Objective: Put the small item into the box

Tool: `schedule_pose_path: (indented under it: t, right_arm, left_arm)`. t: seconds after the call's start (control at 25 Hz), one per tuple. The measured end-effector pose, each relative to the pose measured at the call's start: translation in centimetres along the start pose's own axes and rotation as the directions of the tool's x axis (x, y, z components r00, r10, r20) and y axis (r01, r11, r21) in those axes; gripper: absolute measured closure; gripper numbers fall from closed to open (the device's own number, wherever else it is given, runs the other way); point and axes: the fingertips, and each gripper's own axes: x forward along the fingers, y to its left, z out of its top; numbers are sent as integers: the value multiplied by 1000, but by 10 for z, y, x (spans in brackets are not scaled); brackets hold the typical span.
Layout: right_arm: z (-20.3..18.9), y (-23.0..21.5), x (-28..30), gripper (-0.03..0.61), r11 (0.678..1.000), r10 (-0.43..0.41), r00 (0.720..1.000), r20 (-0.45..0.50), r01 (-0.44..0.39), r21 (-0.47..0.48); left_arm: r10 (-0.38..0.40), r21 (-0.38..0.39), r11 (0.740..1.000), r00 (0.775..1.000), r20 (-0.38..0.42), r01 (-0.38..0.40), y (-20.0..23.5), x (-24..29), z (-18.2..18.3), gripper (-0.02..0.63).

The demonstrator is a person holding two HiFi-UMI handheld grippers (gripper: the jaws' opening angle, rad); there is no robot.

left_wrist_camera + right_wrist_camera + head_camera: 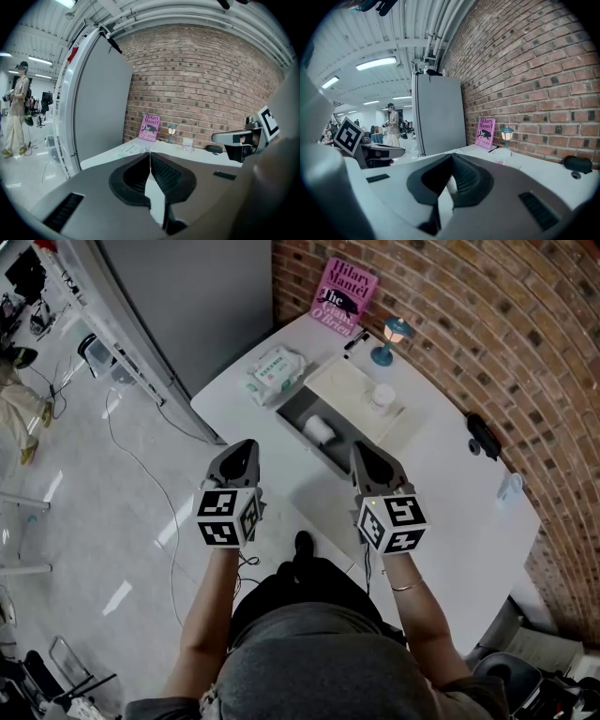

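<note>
An open grey box [302, 409] lies on the white table [450, 493] with a white roll [321, 430] inside. Its cream lid [345, 388] rests beside it and carries a small white pot [381, 397], which also shows as the pot [188, 144] from the left gripper view and the pot [502, 157] from the right gripper view. My left gripper [246, 448] hovers off the table's near-left edge, shut and empty. My right gripper [361, 451] is over the table just short of the box, shut with nothing in it. Both sets of jaws meet at the tips [150, 153] [451, 155].
A pack of wipes [275, 371] lies left of the box. A pink book [343, 294] leans on the brick wall, with a small blue lamp [392, 338] and a black pen [354, 341] nearby. A black object [483, 435] sits at the right. A grey cabinet [187, 296] stands left.
</note>
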Motion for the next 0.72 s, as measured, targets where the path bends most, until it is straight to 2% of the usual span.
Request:
schedule_pose_path:
  t: [0.24,0.72]
  right_arm:
    - [-5,-2,2,577,1000,-2,1000,-4,2,23]
    - [-6,-2,6,577,1000,-3,1000,-13,3,7]
  left_arm:
    - [2,1,1000,1000,1,-2,2,1,1,588]
    - [5,-1,1000,1000,-2,-5,5,2,0,588]
